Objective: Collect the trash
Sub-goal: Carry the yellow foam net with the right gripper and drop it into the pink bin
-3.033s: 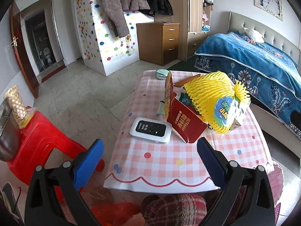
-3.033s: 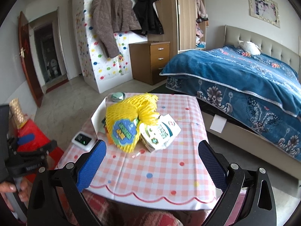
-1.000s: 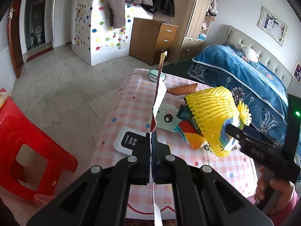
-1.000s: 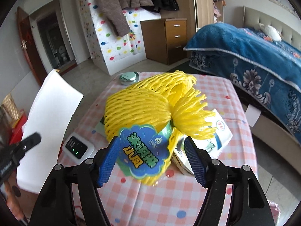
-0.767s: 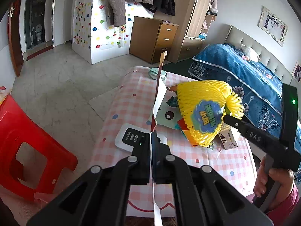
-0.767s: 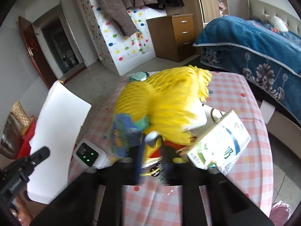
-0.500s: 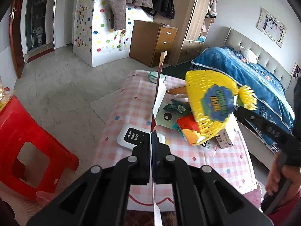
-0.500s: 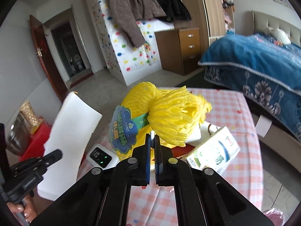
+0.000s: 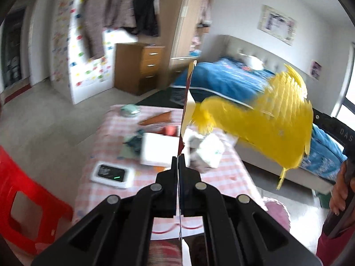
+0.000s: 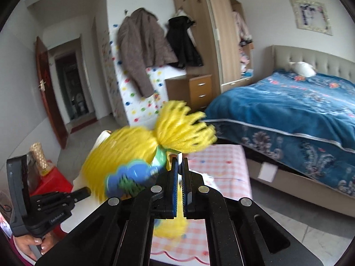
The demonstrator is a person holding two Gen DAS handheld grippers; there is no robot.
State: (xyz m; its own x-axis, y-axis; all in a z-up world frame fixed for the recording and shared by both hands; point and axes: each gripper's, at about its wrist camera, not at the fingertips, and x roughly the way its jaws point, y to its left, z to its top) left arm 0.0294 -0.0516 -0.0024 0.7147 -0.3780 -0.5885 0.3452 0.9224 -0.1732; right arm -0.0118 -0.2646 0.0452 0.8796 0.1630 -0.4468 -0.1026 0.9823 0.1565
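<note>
Foam netting, yellow and feather-light, hangs off the right claw [image 10: 179, 161], which is clamped on a thin fold beside its blue label; the yellow foam net [image 10: 124, 155] is soft and springy, best pinched there. Left claw [image 9: 178, 158] is closed on a stiff flat card [image 9: 187, 102], edge-on above the counter [image 9: 226, 177]. Both claws tilt downward.

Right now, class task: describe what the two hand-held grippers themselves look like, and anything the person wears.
Both are black plastic. The left hand-held gripper has angular linkage arms with round silver pivot pins. The right hand-held gripper is built the same, with blue finger pads. A dark pink sleeve shows at the right wrist.
</note>
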